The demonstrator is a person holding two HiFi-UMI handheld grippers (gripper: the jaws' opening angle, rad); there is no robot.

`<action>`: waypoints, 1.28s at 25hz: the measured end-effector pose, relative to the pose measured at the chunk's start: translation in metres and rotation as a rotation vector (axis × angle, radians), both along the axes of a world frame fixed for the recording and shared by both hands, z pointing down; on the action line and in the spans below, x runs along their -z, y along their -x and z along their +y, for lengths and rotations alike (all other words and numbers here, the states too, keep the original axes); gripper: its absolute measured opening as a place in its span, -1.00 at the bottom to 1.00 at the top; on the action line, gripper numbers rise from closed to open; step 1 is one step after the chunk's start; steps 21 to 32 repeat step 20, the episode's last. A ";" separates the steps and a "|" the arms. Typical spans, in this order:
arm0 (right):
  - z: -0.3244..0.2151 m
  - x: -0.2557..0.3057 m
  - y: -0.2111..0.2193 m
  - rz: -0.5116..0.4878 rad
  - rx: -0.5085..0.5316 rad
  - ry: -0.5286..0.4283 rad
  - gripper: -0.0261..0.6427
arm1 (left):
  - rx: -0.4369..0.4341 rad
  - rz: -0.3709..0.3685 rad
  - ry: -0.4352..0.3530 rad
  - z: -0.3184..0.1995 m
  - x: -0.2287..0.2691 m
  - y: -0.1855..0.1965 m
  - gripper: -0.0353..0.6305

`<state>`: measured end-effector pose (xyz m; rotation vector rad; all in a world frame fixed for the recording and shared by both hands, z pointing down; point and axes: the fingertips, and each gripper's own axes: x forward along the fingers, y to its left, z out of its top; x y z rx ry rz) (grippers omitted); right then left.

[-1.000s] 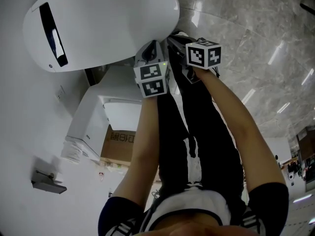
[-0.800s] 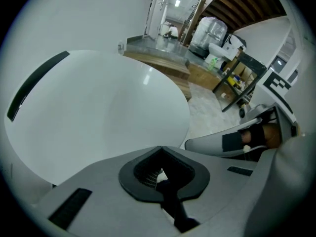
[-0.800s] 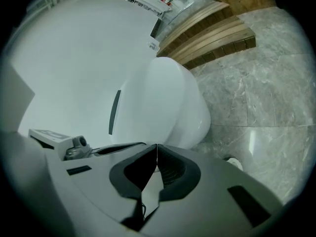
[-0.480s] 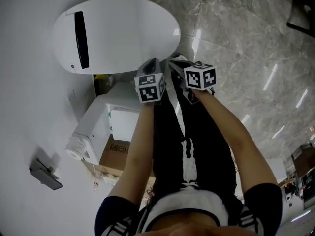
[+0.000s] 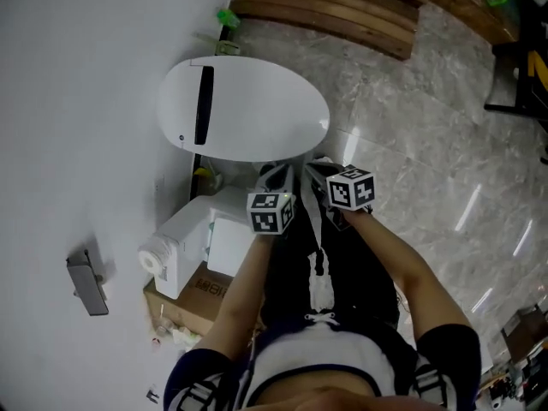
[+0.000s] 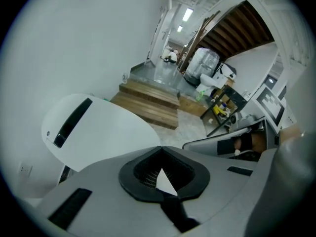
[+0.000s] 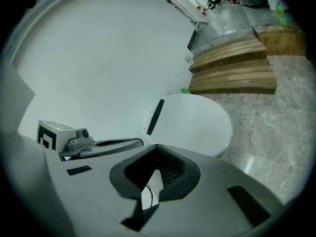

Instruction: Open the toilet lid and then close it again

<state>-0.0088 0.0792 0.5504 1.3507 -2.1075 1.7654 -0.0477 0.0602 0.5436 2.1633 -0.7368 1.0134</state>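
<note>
Seemingly closed, left gripper and right gripper hover near toilet lid above marbled floor.

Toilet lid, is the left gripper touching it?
Cannot tell. In the head view the left gripper overlaps the front edge of the toilet lid, and the left gripper view shows neither a plain gap nor contact.

Wooden steps run off the top edge; an arm hides part of the cardboard box.
</note>
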 end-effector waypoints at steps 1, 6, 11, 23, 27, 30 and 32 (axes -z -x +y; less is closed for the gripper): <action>-0.001 0.012 0.001 0.009 0.008 -0.010 -0.90 | -0.003 0.004 -0.001 0.002 0.009 0.002 -0.88; -0.003 0.077 0.008 0.042 0.029 -0.089 -0.90 | -0.002 0.045 -0.019 0.008 0.058 0.011 -0.88; 0.002 0.108 0.006 0.055 0.038 -0.124 -0.90 | -0.013 0.075 -0.056 0.005 0.091 0.005 -0.88; 0.021 0.137 0.022 0.055 0.063 -0.151 -0.90 | 0.041 0.103 -0.062 0.011 0.114 0.025 -0.88; 0.021 0.137 0.022 0.055 0.063 -0.151 -0.90 | 0.041 0.103 -0.062 0.011 0.114 0.025 -0.88; 0.021 0.137 0.022 0.055 0.063 -0.151 -0.90 | 0.041 0.103 -0.062 0.011 0.114 0.025 -0.88; 0.021 0.137 0.022 0.055 0.063 -0.151 -0.90 | 0.041 0.103 -0.062 0.011 0.114 0.025 -0.88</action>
